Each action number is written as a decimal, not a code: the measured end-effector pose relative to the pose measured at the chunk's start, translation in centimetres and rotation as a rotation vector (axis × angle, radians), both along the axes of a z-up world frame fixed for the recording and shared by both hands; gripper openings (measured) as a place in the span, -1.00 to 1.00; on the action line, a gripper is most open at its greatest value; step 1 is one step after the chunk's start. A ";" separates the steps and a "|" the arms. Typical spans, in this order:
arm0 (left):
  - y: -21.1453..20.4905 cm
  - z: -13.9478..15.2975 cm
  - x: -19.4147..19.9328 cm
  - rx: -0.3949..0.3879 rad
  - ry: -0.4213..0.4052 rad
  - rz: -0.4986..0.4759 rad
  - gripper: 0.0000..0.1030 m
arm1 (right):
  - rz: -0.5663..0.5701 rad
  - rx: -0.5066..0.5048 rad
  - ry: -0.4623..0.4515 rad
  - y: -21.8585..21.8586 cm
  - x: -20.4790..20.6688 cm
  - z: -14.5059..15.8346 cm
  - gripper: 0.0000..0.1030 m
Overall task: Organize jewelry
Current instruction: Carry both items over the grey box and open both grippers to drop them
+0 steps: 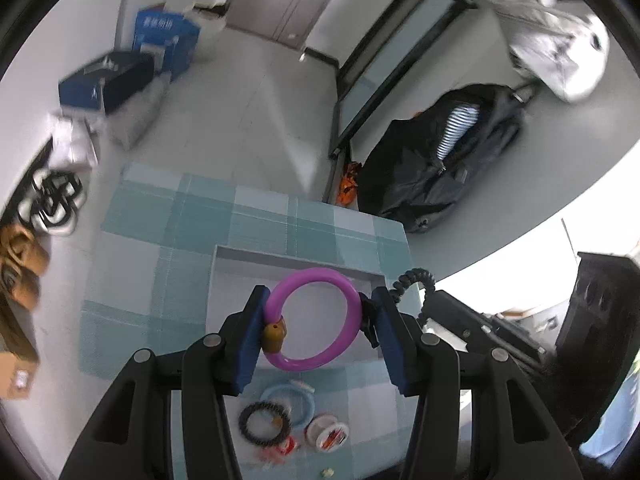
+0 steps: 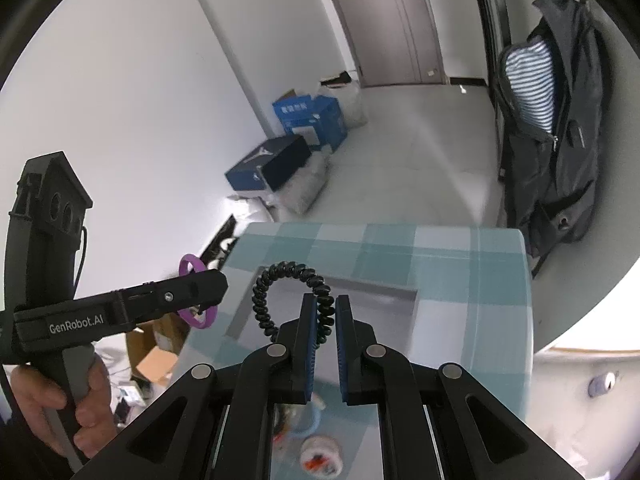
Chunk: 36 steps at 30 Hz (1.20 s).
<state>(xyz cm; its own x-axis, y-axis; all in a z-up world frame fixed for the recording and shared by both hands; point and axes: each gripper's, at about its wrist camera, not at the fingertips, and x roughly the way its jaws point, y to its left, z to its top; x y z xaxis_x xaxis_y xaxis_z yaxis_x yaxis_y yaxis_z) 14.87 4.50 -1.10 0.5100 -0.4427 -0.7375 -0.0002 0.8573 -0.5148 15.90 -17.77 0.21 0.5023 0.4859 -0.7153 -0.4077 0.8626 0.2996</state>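
left gripper (image 1: 316,320): clamped on purple bracelet (image 1: 310,316) | right gripper (image 2: 325,322): apparently pinching black coil bracelet (image 2: 288,292) | above tray (image 1: 240,258)

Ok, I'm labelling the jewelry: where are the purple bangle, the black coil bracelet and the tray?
Purple bangle (image 1: 320,276): left wrist view, its top arc.
Black coil bracelet (image 2: 262,284): right wrist view, left side of its loop.
Tray (image 1: 288,251): left wrist view, far rim.

The small items (image 2: 316,452) under the right claw (image 2: 323,344) are blurred, partly hidden.
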 end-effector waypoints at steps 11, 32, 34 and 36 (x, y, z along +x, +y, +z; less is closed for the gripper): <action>-1.6 -4.1 3.9 -0.084 0.129 -0.057 -0.10 | 0.028 -0.049 0.098 0.6 2.9 -4.4 -0.84; -0.2 -3.3 3.8 -0.072 0.120 -0.009 0.66 | 0.028 0.008 0.090 -0.7 2.6 -3.7 0.28; -0.7 -3.0 3.5 -0.024 0.100 -0.013 0.66 | 0.022 0.005 0.064 -0.9 2.2 -3.3 0.45; -1.1 -2.5 3.1 0.036 0.076 -0.017 0.66 | 0.029 0.001 0.051 -0.9 2.0 -3.1 0.55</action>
<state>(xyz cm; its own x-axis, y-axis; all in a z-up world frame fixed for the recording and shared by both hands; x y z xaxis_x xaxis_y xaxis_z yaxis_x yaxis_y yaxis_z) 17.98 3.40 -3.60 0.4448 -0.4233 -0.7893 -0.0237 0.8754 -0.4829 17.87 -18.63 -2.86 0.4509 0.5009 -0.7388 -0.4170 0.8500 0.3218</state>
